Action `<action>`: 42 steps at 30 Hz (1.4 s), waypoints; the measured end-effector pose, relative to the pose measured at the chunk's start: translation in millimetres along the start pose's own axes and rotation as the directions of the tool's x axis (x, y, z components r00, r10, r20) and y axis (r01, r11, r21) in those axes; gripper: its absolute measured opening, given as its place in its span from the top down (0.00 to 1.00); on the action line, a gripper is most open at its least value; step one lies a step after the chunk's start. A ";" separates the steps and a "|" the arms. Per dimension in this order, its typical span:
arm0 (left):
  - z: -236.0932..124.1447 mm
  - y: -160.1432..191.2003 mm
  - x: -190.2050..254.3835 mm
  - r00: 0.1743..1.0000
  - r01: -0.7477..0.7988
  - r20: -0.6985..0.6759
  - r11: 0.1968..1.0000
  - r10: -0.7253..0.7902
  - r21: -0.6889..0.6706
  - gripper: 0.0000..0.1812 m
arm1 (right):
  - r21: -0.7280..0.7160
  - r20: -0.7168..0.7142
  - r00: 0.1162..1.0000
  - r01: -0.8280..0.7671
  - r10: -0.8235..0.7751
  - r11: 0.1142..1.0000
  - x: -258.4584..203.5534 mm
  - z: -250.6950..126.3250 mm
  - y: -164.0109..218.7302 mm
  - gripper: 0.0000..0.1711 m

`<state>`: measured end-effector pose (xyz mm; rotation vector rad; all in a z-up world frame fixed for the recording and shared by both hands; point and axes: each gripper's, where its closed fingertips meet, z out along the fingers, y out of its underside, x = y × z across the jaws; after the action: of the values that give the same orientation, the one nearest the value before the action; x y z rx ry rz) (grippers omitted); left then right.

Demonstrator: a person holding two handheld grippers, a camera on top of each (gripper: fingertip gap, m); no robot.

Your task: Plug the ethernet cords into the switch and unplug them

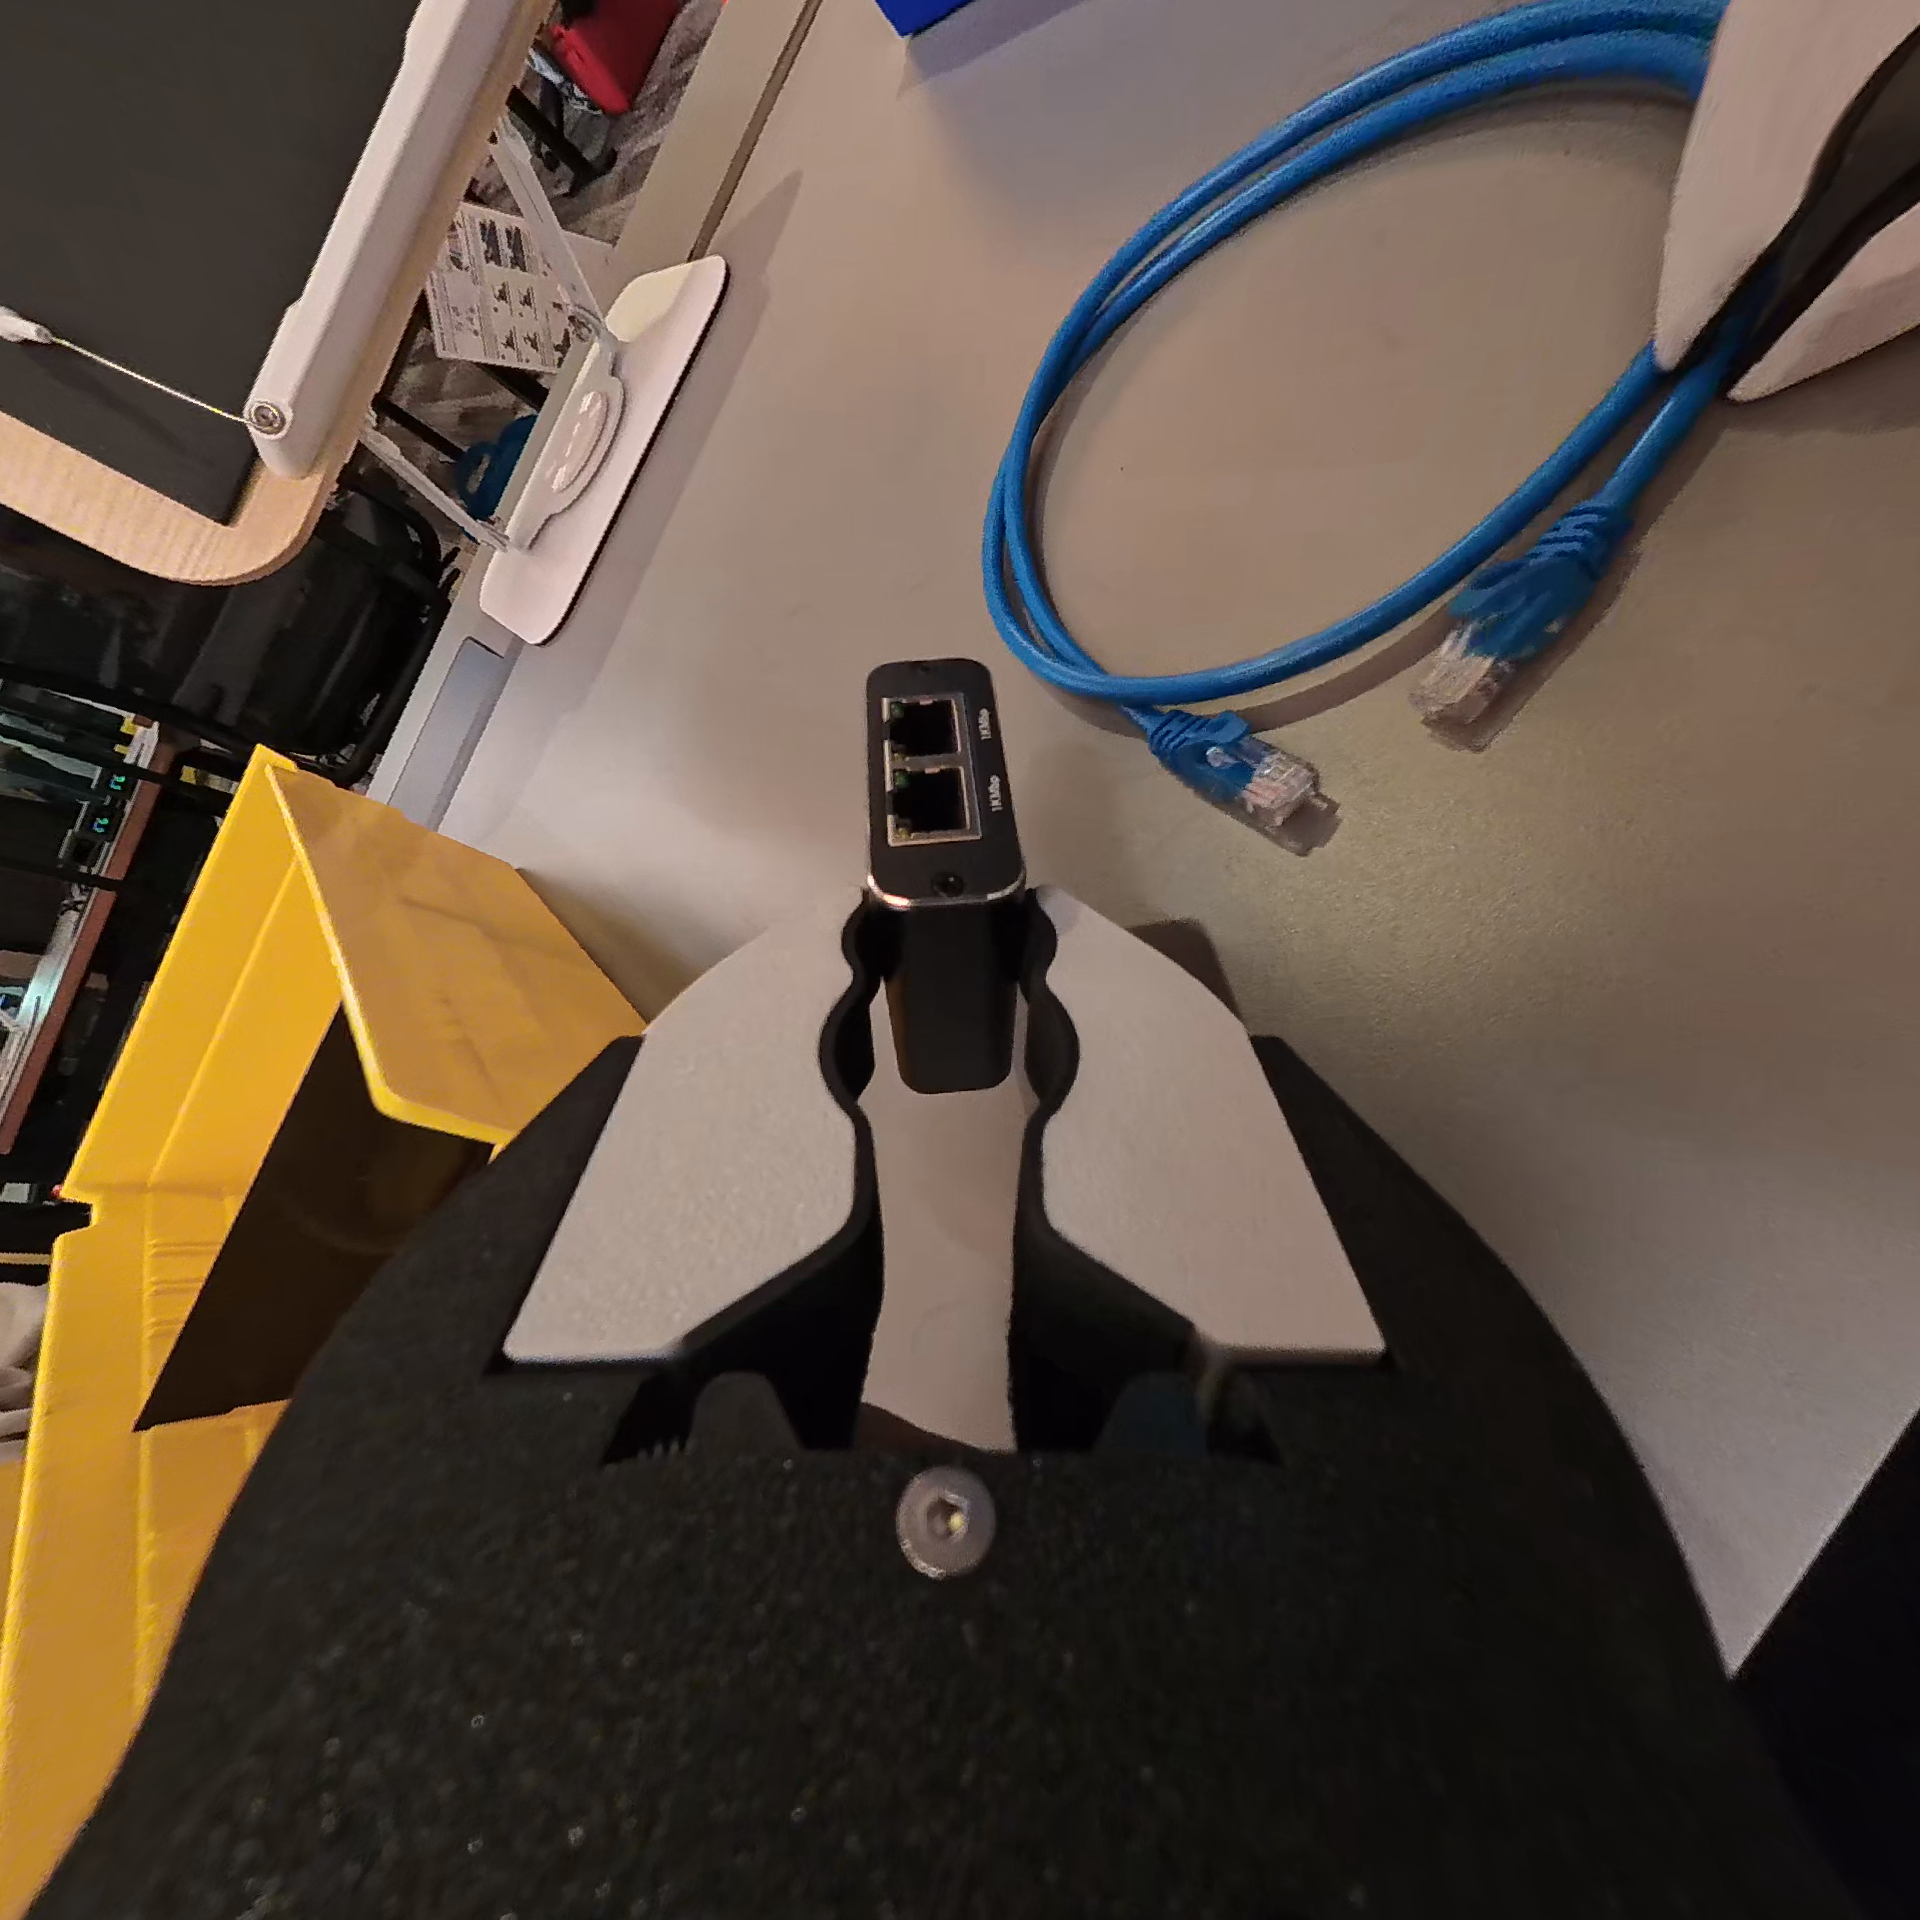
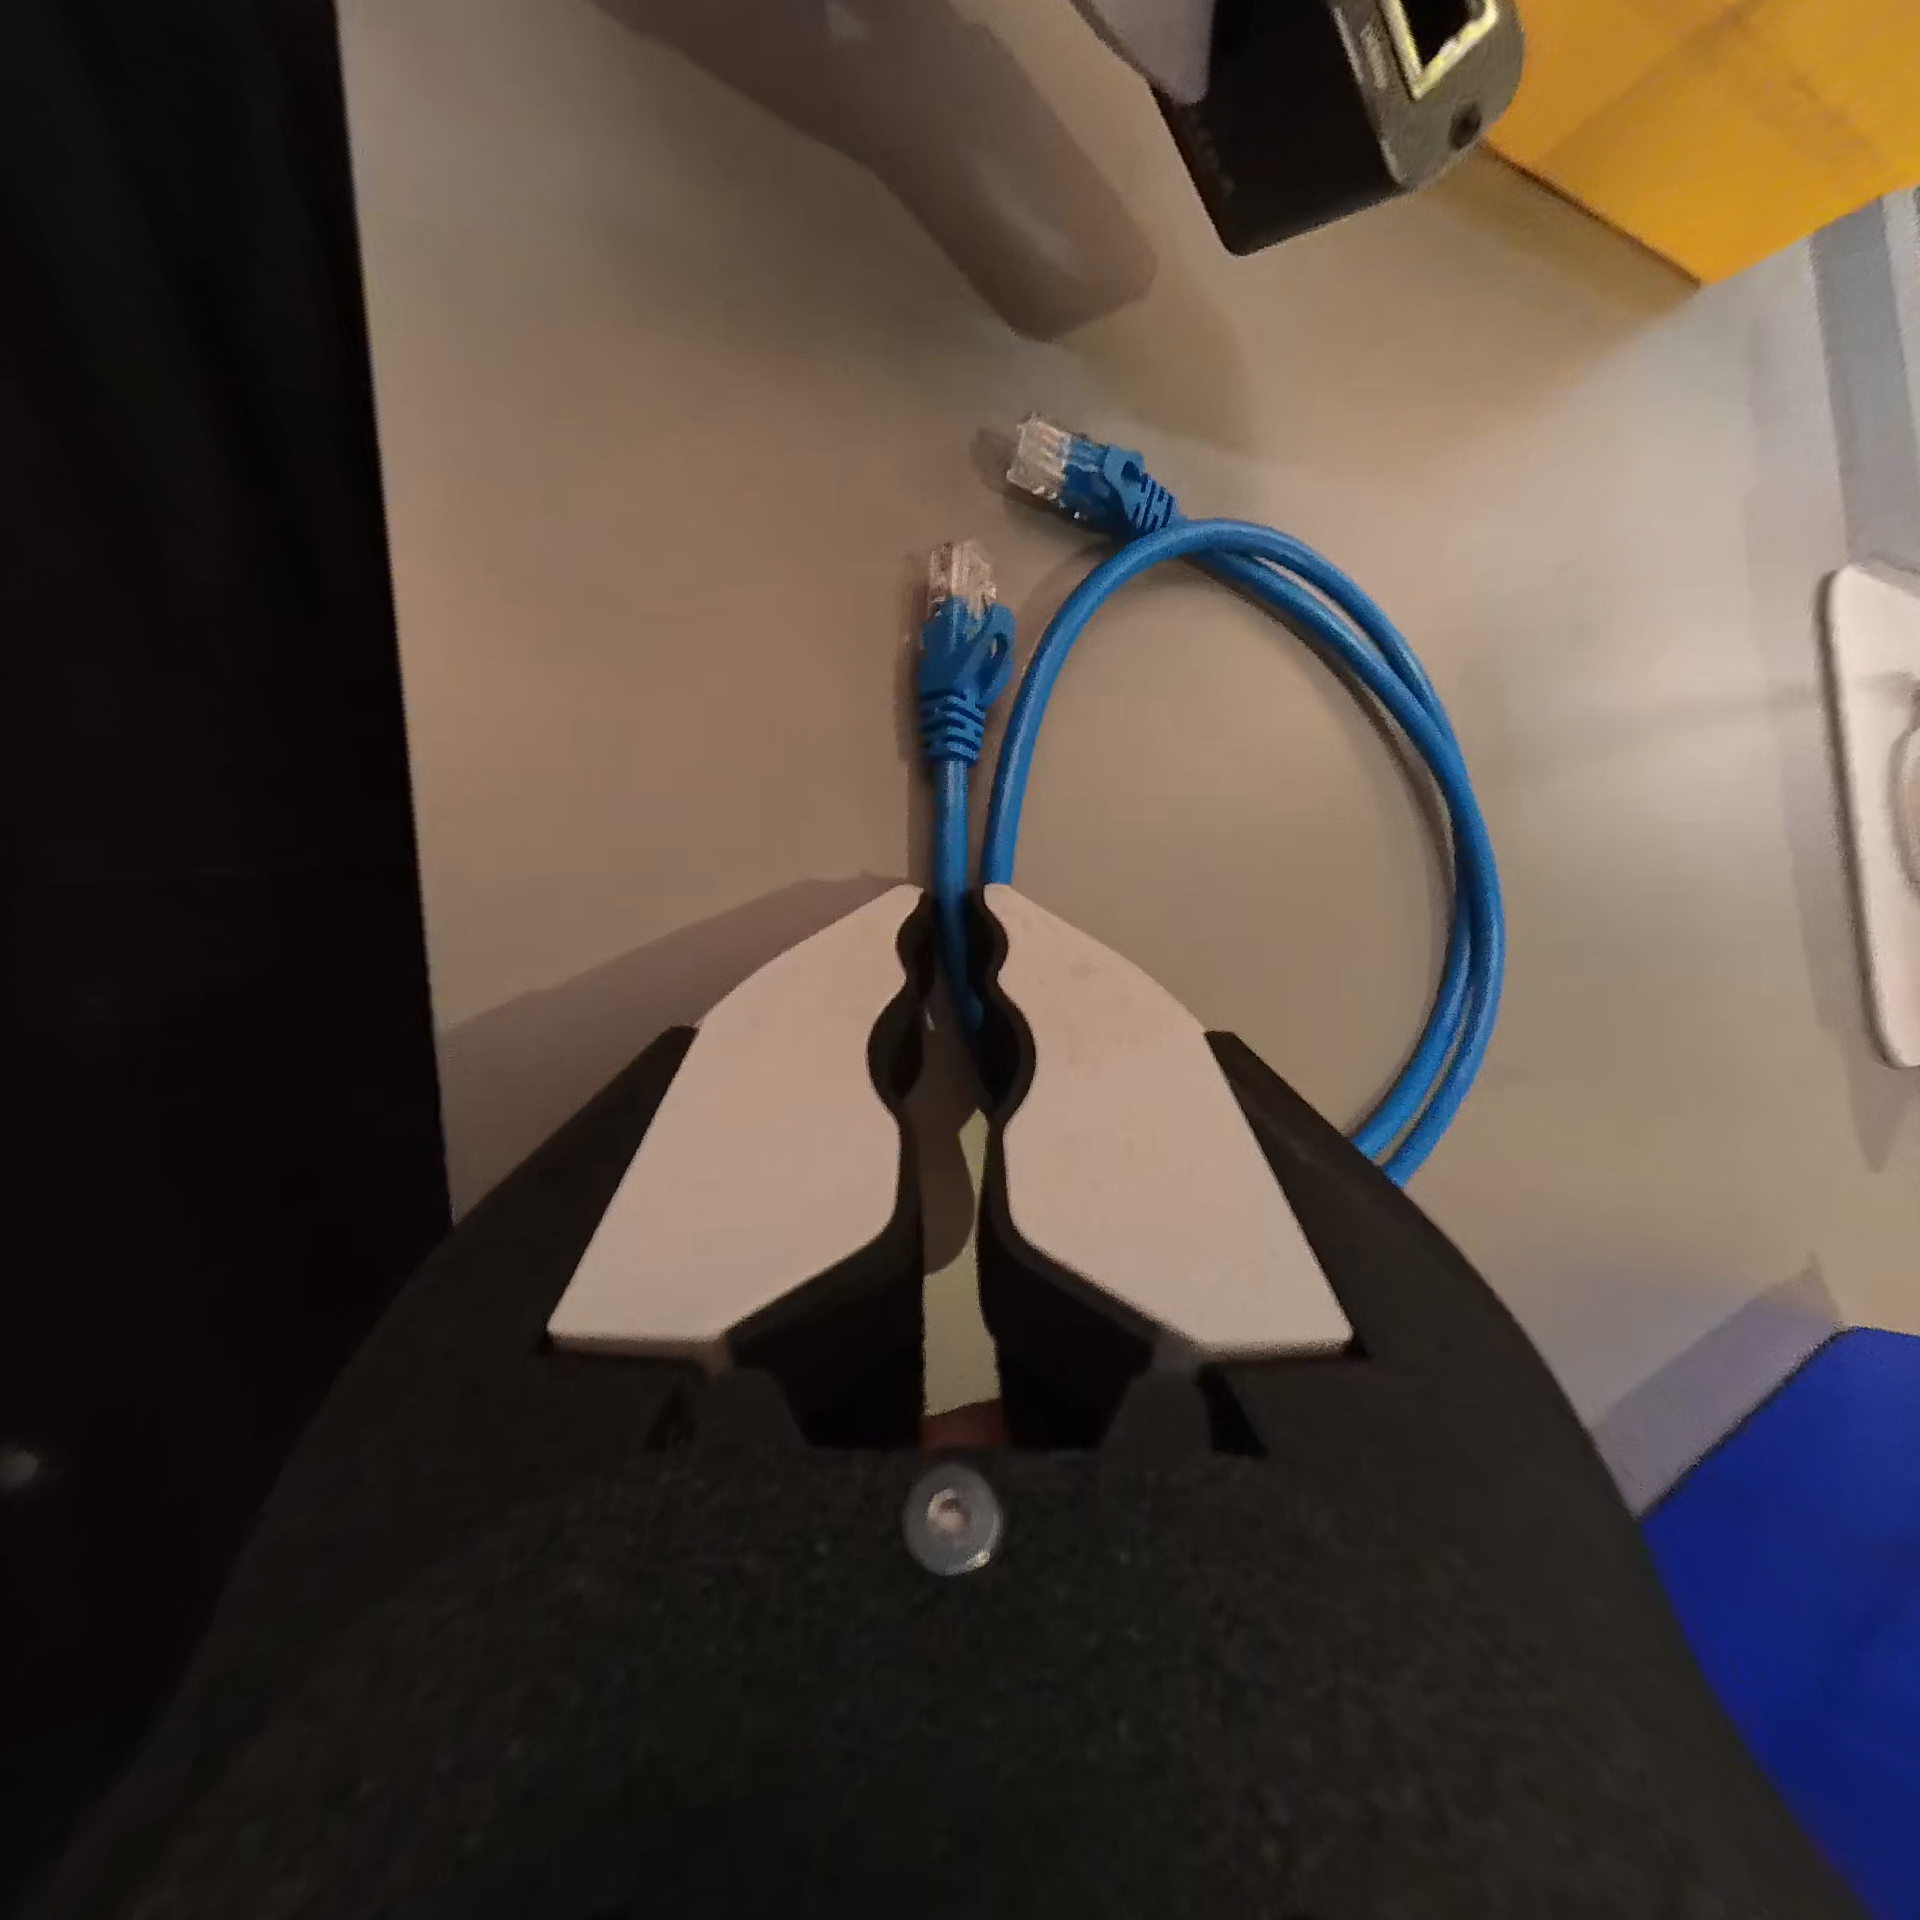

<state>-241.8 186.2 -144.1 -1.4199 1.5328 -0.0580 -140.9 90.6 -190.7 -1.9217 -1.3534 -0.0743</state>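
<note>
My left gripper (image 1: 943, 902) is shut on a small black switch (image 1: 935, 790) with two empty ports facing forward, held above the table. The switch also shows at the top of the right wrist view (image 2: 1361, 135). A blue ethernet cord (image 1: 1091, 343) lies looped on the table to the right. My right gripper (image 2: 951, 899) is shut on the cord just behind one plug (image 2: 961, 634), which points forward past the fingertips. That gripper shows in the left wrist view (image 1: 1704, 369) at the upper right. The cord's other plug (image 2: 1081, 473) lies free on the table; it also shows in the left wrist view (image 1: 1242, 764).
A yellow bin (image 1: 312, 1039) stands at the left of the grey table (image 1: 831, 468). A white pad with a white device (image 1: 603, 436) lies near the table's far edge. A blue box (image 2: 1808, 1621) sits at the right. The dark table edge (image 2: 208, 727) runs along the left. My hands' fingertips stand some 15 cm from each other.
</note>
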 end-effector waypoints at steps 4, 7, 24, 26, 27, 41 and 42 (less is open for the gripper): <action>-0.5 -2.5 2.5 1.000 -0.008 -0.006 1.000 0.008 0.006 0.86 | 0.008 0.122 0.960 -0.253 0.250 0.967 -1.6 4.8 -5.1 0.97; -1.5 -3.7 2.2 1.000 -0.024 0.004 1.000 0.024 0.006 0.86 | 0.062 0.250 0.887 -0.415 0.388 0.908 -4.3 -2.7 -16.9 0.97; 9.1 -21.3 -7.6 0.859 -0.428 0.228 0.887 0.459 -0.173 0.86 | -0.106 -0.097 0.983 -0.164 0.154 0.981 54.4 -24.7 -50.6 0.97; 9.5 -22.4 -6.1 0.854 -0.437 0.225 0.881 0.469 -0.179 0.86 | -0.102 -0.109 0.982 -0.169 0.158 0.980 55.8 -23.1 -53.8 0.98; 9.7 -21.7 -5.7 0.851 -0.442 0.224 0.878 0.476 -0.186 0.86 | -0.103 -0.111 0.980 -0.174 0.162 0.979 56.1 -22.9 -54.5 0.98; 12.4 -19.6 2.5 0.844 -0.459 0.199 0.862 0.499 -0.213 0.86 | -0.211 -0.121 0.984 -0.155 0.131 0.965 49.2 -13.0 -39.2 0.97; 12.9 -19.2 3.3 0.838 -0.468 0.197 0.856 0.509 -0.222 0.86 | -0.224 -0.122 0.984 -0.153 0.128 0.962 48.7 -12.1 -38.1 0.97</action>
<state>-218.7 184.9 -140.5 -1.0649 1.6698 0.5553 -146.8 126.5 -139.2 -2.1718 -1.1763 -0.2724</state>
